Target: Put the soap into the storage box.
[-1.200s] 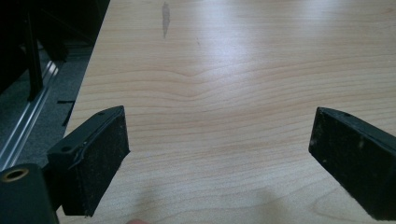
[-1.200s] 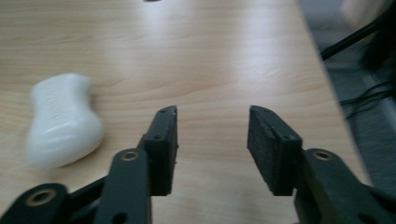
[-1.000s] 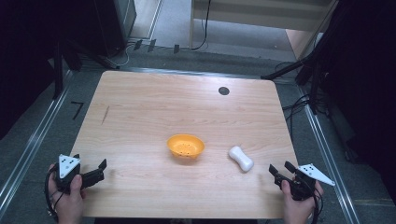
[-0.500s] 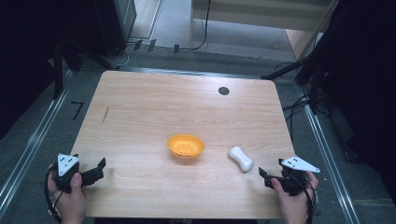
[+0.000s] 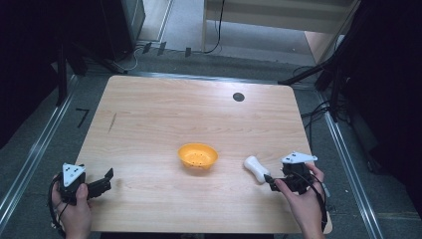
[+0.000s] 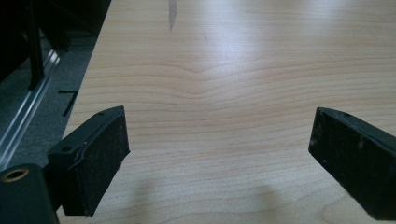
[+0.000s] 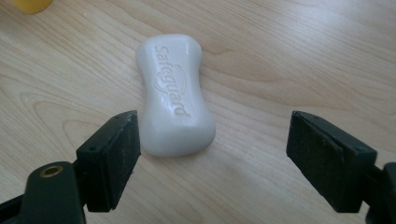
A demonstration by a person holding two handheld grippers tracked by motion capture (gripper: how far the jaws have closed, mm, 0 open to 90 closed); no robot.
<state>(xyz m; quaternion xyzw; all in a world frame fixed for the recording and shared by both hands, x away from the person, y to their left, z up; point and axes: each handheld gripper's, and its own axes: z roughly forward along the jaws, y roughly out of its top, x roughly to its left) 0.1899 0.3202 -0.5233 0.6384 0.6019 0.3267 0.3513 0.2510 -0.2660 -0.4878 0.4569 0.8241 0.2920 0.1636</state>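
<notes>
Both fingers (image 7: pixel 111 161) of the right gripper (image 7: pixel 212 158) stand wide apart, gripping nothing; its jaws have just been closing a little, and the near end of the white soap bar (image 7: pixel 175 93) lies between them, close to one pad and well clear of the other. Outward from there, the bar rests flat on the wooden table (image 7: pixel 299 56), lengthwise away from the gripper, its embossed face up. Seen from the high view, the right gripper (image 5: pixel 270 180) sits just beside the soap bar (image 5: pixel 254 168), and the orange bowl (image 5: pixel 198 155) stands near, to the left. Farther off, the left gripper (image 6: pixel 219 154) hovers at the table's near left corner, jaws fully spread over bare wood.

Risk, as a judgement: the soap sits off-centre between the jaws, so a closing pad may strike one side first and skid or spin the bar. Its smooth, waisted, rounded form would likely squirt out of a grip taken only at the end.
</notes>
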